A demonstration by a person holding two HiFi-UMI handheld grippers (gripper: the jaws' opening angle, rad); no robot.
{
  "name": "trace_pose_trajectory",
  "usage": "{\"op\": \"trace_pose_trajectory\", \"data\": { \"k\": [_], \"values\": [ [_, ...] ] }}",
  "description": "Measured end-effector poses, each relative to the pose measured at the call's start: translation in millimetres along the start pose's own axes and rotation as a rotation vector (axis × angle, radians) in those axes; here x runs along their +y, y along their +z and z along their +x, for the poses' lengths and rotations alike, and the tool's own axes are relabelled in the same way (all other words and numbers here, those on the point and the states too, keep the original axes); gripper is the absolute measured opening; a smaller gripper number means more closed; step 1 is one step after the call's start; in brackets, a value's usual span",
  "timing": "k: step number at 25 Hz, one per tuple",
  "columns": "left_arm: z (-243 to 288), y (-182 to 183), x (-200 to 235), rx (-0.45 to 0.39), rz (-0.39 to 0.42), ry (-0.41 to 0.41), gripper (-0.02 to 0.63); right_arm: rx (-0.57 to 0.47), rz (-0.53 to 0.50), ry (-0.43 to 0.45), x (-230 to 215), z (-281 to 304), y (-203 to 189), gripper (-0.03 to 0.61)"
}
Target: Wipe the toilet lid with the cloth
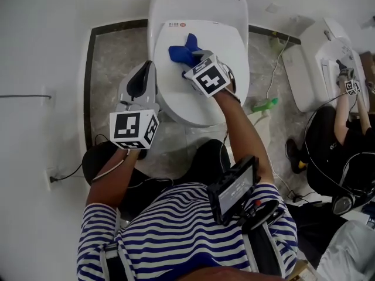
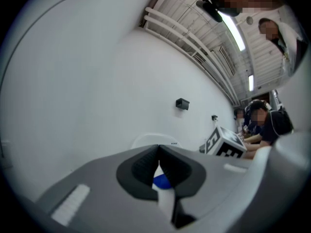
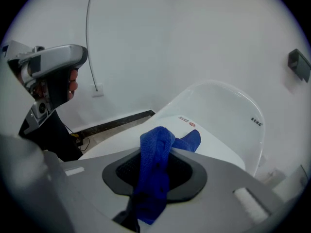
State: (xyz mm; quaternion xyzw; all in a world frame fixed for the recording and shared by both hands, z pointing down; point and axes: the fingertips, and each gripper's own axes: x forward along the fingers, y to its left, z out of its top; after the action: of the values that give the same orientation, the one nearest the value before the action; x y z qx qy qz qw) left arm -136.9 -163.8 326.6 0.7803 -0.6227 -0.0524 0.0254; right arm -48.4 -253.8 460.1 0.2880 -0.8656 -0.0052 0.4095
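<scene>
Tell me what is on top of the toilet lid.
Over the toilet lid is a bunched blue cloth, clamped in the right tool. The tool and its marker cube hide the part of the lid beneath them, so nothing there can be seen.

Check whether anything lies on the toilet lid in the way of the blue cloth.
Nothing visible does. The right gripper is clamped on the cloth over the lid, whose white top shows bare around it.
</scene>
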Motion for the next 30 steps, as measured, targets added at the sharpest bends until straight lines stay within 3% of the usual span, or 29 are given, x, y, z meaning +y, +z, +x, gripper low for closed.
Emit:
{"op": "trace_pose_trajectory", "data": {
  "k": [19, 26, 30],
  "values": [
    [14, -9, -26, 0.018, 0.02, -0.022, 0.002, 0.055, 0.288, -0.185, -121, -80, -148, 0.115],
    [18, -12, -32, 0.024, 0.026, -0.025, 0.001, 0.05, 0.342, -0.193, -132, -87, -173, 0.115],
    [20, -9, -39, 0.021, 0.026, -0.028, 0.002, 0.047, 0.314, -0.199, -134, -91, -170, 0.115]
  ]
}}
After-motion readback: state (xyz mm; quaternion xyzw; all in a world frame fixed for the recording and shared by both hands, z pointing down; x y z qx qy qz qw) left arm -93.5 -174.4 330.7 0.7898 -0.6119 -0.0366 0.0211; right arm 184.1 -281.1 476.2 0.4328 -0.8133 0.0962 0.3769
